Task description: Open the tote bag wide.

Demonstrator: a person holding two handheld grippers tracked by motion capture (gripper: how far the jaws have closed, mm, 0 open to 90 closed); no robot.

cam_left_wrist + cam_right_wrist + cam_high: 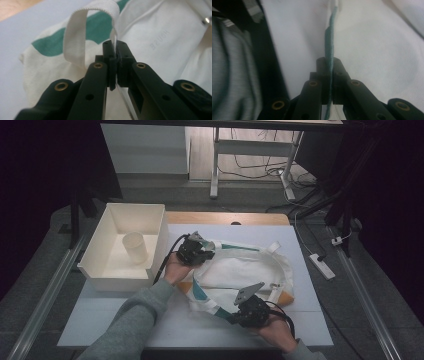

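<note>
So the white cloth bag [240,272] with the green trim is lying flat in the middle of the table, partly over a wooden board [285,297] that peeks out at its near right. Your left gripper [196,251] is clamped on the bag's edge at the far left corner, right by the white strap loop [77,37], and your right gripper [248,312] is pinched tight on the green hem [329,50] at the near edge.

Both bites look pretty thin, just a sliver of fabric between the pads. If you lift or spread fast, I'd guess the hem slides out of one side and the bag flops. Pulling unevenly could also drag the board along, or swing the cloth into the white bin [95,255] with the cup [135,247] on the left.
</note>
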